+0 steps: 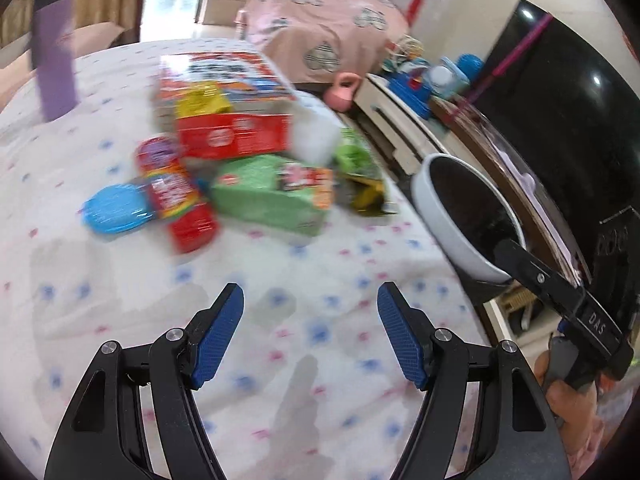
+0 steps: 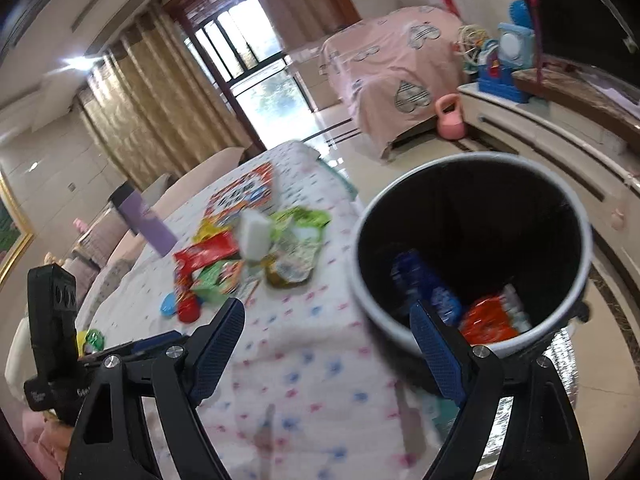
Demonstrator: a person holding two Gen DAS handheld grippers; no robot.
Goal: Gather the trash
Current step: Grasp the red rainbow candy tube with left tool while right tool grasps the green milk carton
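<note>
A pile of trash lies on the table's spotted cloth (image 1: 280, 340): a green packet (image 1: 272, 196), a red box (image 1: 234, 136), a red tube (image 1: 176, 196) with a blue lid (image 1: 116, 208) beside it, a white block (image 1: 314, 128) and a crumpled green wrapper (image 1: 356, 160). My left gripper (image 1: 310, 312) is open and empty, short of the pile. A white bin with a black inside (image 2: 472, 256) stands off the table's right edge and holds a blue packet (image 2: 424, 284) and a red packet (image 2: 488, 320). My right gripper (image 2: 328, 328) is open and empty, its right finger over the bin's near rim.
A purple bottle (image 1: 54, 64) stands at the table's far left. A large printed box (image 1: 228, 76) lies behind the pile. A low white cabinet (image 2: 540, 140) with toys runs along the right wall. A pink kettlebell (image 2: 450, 118) sits on the floor by a pink-covered piece of furniture (image 2: 392, 76).
</note>
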